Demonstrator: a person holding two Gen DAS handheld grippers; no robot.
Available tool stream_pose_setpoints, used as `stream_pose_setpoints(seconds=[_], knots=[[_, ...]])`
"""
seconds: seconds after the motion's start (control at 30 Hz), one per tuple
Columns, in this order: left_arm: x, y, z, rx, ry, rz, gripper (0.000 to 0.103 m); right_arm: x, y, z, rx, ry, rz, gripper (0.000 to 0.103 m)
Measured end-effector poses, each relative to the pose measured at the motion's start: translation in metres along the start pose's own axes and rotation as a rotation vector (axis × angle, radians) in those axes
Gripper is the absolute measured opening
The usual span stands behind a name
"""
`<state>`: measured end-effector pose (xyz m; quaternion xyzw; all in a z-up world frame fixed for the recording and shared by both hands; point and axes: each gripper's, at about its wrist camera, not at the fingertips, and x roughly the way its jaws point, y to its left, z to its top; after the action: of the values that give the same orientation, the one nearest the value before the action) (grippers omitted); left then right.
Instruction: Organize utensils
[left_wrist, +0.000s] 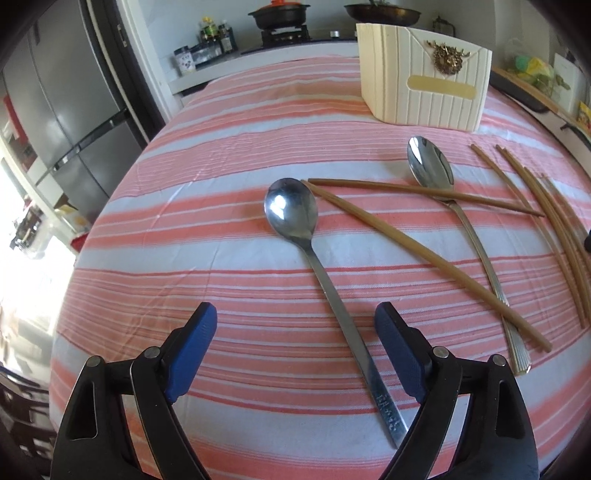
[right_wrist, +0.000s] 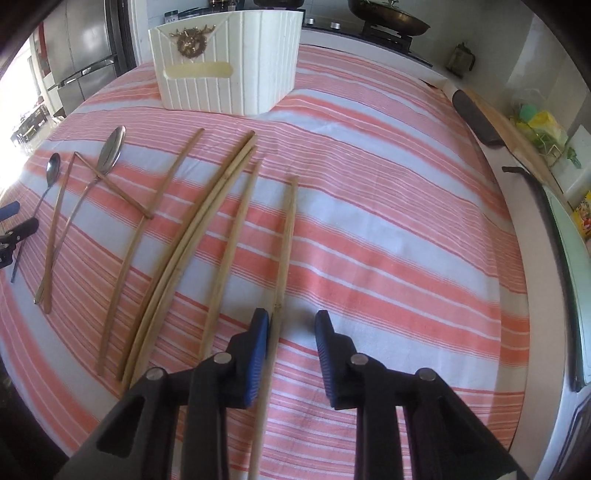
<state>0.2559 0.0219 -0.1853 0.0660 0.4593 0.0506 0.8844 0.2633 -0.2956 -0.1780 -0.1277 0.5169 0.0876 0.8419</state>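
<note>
My left gripper (left_wrist: 295, 321) is open above the handle of a steel spoon (left_wrist: 295, 218) lying on the striped cloth; the handle runs between the fingers. A second spoon (left_wrist: 430, 166) lies to its right, crossed by a chopstick (left_wrist: 424, 192); another chopstick (left_wrist: 424, 254) lies slanted between them. My right gripper (right_wrist: 293, 325) is open, with a pair of chopsticks (right_wrist: 286, 236) lying between its fingers, close to the left fingertip (right_wrist: 260, 328). Several more chopsticks (right_wrist: 207, 225) lie to its left. A white ribbed holder (left_wrist: 424, 92) stands at the back, also in the right wrist view (right_wrist: 225, 66).
The table is covered by a pink-and-white striped cloth (right_wrist: 388, 221). A stove with pots (left_wrist: 280, 18) and a fridge (left_wrist: 74, 110) stand behind. A cutting board and clutter (right_wrist: 517, 129) line the counter on the right. The left gripper (right_wrist: 14, 221) shows at the right wrist view's left edge.
</note>
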Motion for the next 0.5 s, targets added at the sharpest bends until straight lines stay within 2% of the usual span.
stream_pose_setpoints(seconds=[0.13, 0.23, 0.4, 0.47, 0.5], knots=[[-0.002, 0.02, -0.006, 0.012, 0.006, 0.04, 0.09, -0.009, -0.016, -0.011, 0.042, 0.016, -0.082, 0.025], [0.001, 0.038, -0.008, 0.01, 0.014, 0.059, 0.091, -0.01, -0.028, -0.02, 0.085, 0.048, -0.071, 0.025], [0.002, 0.05, -0.005, 0.026, 0.03, -0.003, 0.091, -0.012, -0.03, -0.024, 0.101, 0.061, -0.001, 0.029], [0.002, 0.049, -0.003, 0.023, 0.035, -0.045, 0.091, -0.009, -0.029, -0.021, 0.08, 0.076, 0.006, 0.039], [0.003, 0.048, -0.002, 0.025, 0.039, -0.066, 0.092, -0.007, -0.029, -0.019, 0.076, 0.079, 0.016, 0.039]])
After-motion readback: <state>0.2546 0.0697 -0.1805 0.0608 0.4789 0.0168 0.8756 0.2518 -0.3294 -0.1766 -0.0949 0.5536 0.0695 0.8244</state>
